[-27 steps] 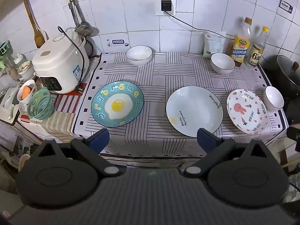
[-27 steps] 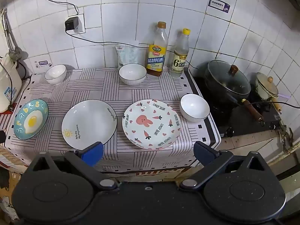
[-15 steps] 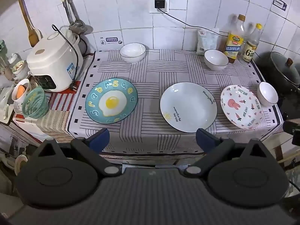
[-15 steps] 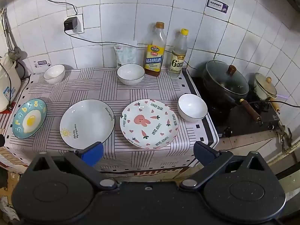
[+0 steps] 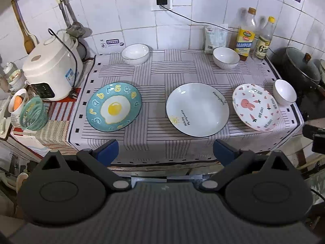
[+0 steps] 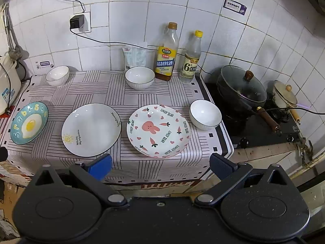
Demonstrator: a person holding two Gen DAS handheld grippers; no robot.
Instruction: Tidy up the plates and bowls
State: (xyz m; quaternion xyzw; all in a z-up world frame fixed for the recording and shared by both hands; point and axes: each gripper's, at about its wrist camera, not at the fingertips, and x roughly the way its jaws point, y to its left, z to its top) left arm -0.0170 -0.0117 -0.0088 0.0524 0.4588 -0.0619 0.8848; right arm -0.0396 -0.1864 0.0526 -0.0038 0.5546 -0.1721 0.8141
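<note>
Nothing has been picked up yet. Both claws hang off the front edge of the counter, tilted down toward it, and the sorting has not begun.

The left gripper has its jaws spread wide with nothing between them, and the right gripper is the same: released, empty, touching no dish.

On the striped cloth three plates lie in a row near the front edge. The egg plate sits toward the left end, the white plate in the middle, and the rabbit plate toward the right end. None of them touch. Three white bowls stand apart from one another: one bowl at the back edge toward the left, a second bowl at the back edge just beside the two bottles, and a third bowl at the right edge, right next to the rabbit plate's rim.

I'd say this is the approach before the first grasp. The next move calls for choosing a dish and getting one finger under its rim. The plates lie flat on the cloth, so a shallow angle looks necessary. The bowls offer an easier upright wall to pinch. The third bowl stands close to the counter's right edge, by the stove, so a nudge there could push it off.
</note>
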